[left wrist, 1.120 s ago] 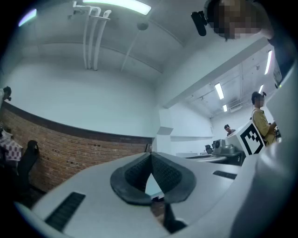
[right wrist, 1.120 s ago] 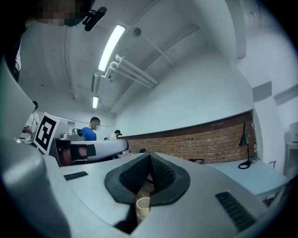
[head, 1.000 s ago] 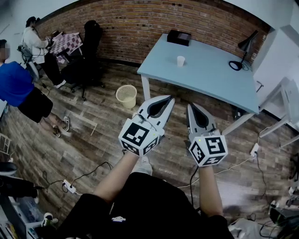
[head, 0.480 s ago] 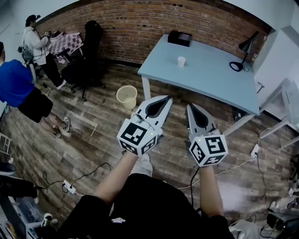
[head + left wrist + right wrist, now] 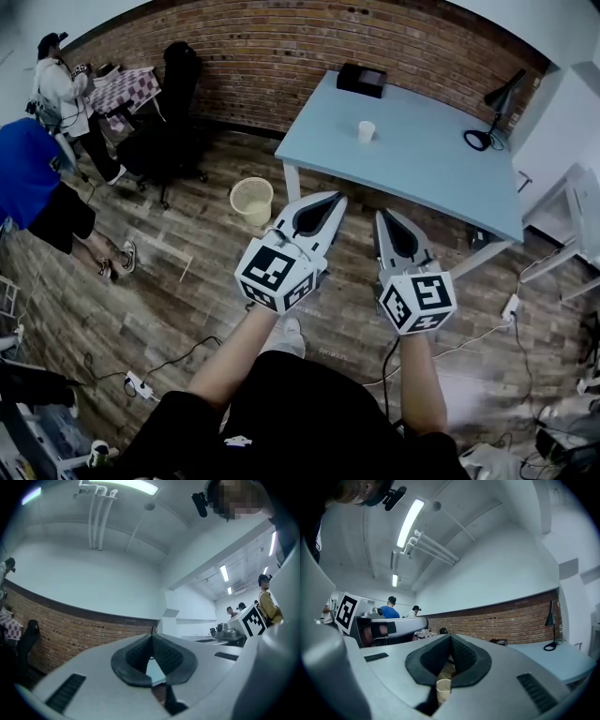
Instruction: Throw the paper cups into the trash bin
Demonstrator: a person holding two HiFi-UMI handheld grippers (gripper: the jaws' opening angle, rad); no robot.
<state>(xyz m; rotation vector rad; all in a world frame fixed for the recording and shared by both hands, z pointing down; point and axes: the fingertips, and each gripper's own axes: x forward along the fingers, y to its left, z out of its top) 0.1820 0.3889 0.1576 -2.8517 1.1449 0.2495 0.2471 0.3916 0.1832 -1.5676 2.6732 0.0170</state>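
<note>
The wooden floor spreads below both sets of fingers, and the brick wall runs far beyond their tips. The pale blue table stands ahead of the fingers, its near edge just past the tips of the right gripper in the head view. A person in a blue top and a black office chair are well off to the left of the left gripper. Both grippers are held side by side above the floor, each with its fingers pressed fully together and nothing gripped between them. The beige trash bin sits on the floor to the left of the left fingers, near the table leg. A desk lamp and a black box stand on the table, well ahead of the fingertips. The paper cup stands upright on the table, straight ahead of both pairs of fingers and well apart from them.
</note>
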